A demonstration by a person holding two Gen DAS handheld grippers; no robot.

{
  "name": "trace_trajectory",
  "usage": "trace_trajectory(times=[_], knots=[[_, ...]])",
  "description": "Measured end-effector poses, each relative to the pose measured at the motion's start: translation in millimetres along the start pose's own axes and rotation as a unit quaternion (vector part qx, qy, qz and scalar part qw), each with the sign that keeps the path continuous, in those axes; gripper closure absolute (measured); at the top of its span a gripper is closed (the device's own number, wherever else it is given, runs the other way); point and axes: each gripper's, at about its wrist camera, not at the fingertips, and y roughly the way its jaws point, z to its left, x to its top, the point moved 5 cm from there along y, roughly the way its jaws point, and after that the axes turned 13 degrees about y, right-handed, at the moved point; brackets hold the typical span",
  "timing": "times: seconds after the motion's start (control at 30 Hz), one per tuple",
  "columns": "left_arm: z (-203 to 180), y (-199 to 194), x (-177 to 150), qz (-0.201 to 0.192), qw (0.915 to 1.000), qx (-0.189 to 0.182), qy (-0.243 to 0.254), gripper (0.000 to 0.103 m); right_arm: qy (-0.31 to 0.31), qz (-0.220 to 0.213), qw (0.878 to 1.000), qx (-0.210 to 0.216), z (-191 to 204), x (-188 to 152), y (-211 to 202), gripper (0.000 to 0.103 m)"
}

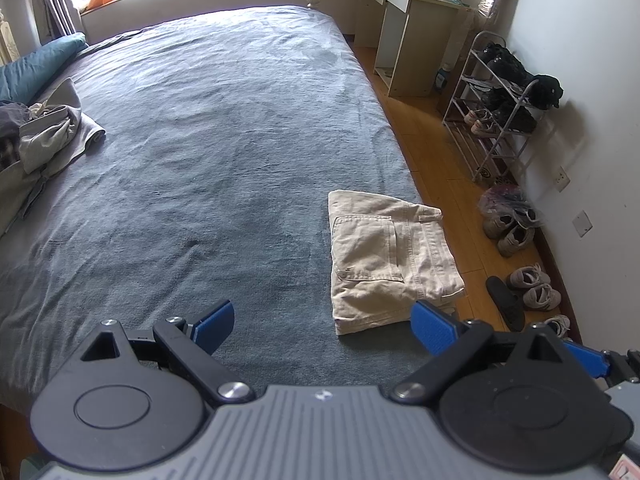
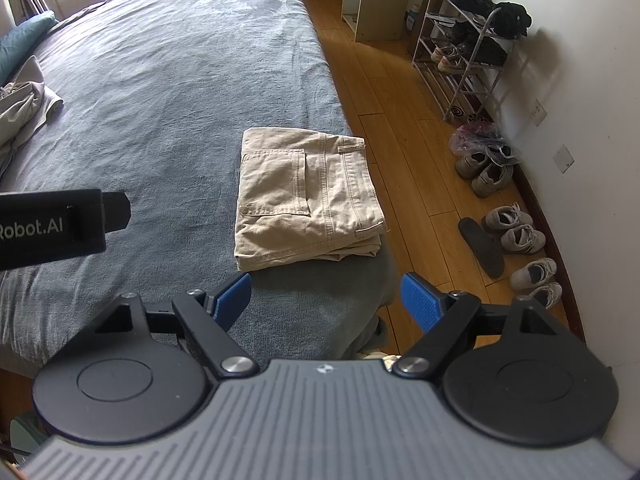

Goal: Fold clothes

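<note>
Folded beige trousers (image 1: 388, 262) lie flat near the right edge of the bed (image 1: 208, 152), pocket side up; in the right wrist view the trousers (image 2: 304, 200) sit just beyond the fingers. My left gripper (image 1: 324, 326) is open above the bed's near end, nothing between its blue pads, the trousers beside its right finger. My right gripper (image 2: 326, 300) is open too, hovering over the bed's near corner with nothing held. A heap of unfolded grey and pale clothes (image 1: 40, 136) lies at the bed's left side.
The left gripper's black body (image 2: 60, 224) shows at the left of the right wrist view. Right of the bed is wooden floor (image 2: 400, 120) with loose shoes (image 2: 516, 232), a metal shoe rack (image 2: 464, 48) and a desk (image 1: 404, 32) by the wall. A teal pillow (image 1: 36, 64) lies far left.
</note>
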Motion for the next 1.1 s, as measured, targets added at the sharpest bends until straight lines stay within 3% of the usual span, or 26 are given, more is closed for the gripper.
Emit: trace_trajectory(times=[1.1], knots=[[3.3,-0.5,-1.0,0.001,1.0000,0.002,-0.004,0.007,0.001,0.000,1.000,-0.001,-0.6,-0.5,0.4,0.021]])
